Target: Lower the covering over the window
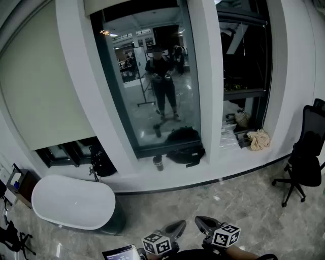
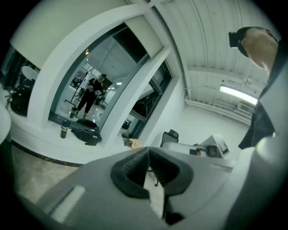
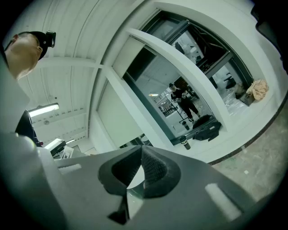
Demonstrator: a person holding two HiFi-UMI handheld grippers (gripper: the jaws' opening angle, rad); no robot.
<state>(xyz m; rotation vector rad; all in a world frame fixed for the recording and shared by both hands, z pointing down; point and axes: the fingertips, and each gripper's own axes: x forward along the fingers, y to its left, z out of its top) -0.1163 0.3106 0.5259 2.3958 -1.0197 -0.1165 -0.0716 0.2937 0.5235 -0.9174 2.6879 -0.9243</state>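
There are three windows (image 1: 71, 151) (image 1: 152, 81) (image 1: 245, 61) in the wall and two blinds (image 1: 40, 86) (image 1: 127, 4). There is one black chair (image 1: 304, 157), one white tub (image 1: 73, 202), one cup (image 1: 158, 162) and one tan cloth (image 1: 259, 139). There are two hand-held grippers (image 1: 177, 226) (image 1: 202, 221).

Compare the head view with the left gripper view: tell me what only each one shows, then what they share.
Only the head view: the right tool with its square-marker cube.
Only the left gripper view: the long ceiling light tube under the ribbed white ceiling.
Both: the shut left tool, the dark cup and the black bag on the white window ledge, and the black office chair.
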